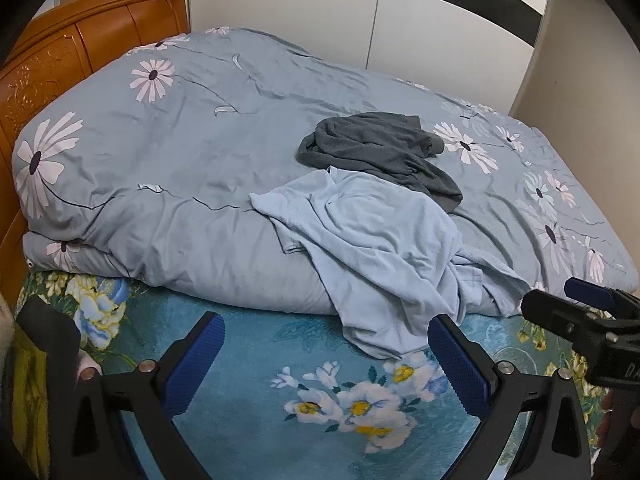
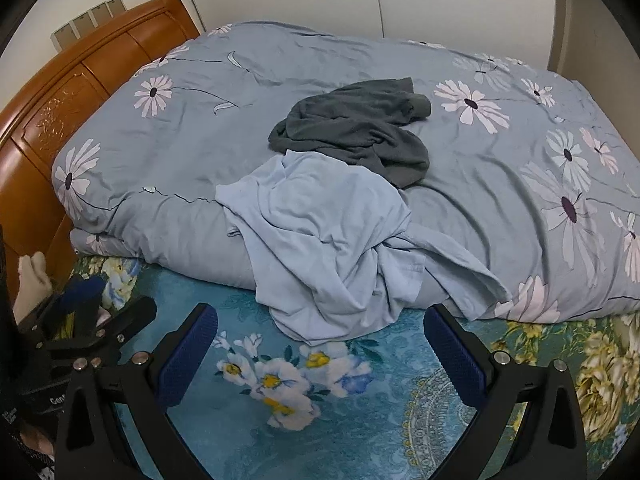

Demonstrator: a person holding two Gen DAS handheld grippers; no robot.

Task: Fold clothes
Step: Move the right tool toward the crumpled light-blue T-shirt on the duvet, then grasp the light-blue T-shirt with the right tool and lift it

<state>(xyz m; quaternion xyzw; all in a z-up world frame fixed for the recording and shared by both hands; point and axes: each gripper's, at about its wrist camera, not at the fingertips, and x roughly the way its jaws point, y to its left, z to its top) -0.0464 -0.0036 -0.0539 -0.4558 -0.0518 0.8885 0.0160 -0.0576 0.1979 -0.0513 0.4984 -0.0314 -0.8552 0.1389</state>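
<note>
A: What lies on the bed (image 1: 248,364)?

B: A grey-blue quilt (image 1: 224,128) printed with white daisies, heaped over a teal flowered sheet (image 2: 360,408). On the quilt rest two garments. A pale blue shirt (image 1: 360,240) is crumpled on the quilt's near slope, its lower end spilling onto the sheet. A dark grey garment (image 1: 380,152) sits bunched just behind the shirt, touching its far edge.

A: And the grippers?

B: Both hover over the sheet, in front of the quilt. The left gripper (image 1: 326,364) has its blue-padded fingers spread wide, holding nothing; the shirt's hem lies just beyond its right finger. The right gripper (image 2: 320,356) is likewise spread and empty, with the shirt's hem between and just ahead of its fingertips.

A: Any container in view?

B: None that can be made out; the clothes lie loose on the quilt.

A: What is hidden or unclear?

B: The shirt is too rumpled to tell sleeves from body, and the grey garment's type cannot be told. Left of the quilt stands an orange wooden headboard (image 2: 76,92), cut off by the dark lens rim. Behind the quilt is a white wardrobe (image 1: 360,16), only its lower doors seen. In the right wrist view, something white and soft (image 2: 34,276) beside the headboard is partly hidden by the other gripper.
</note>
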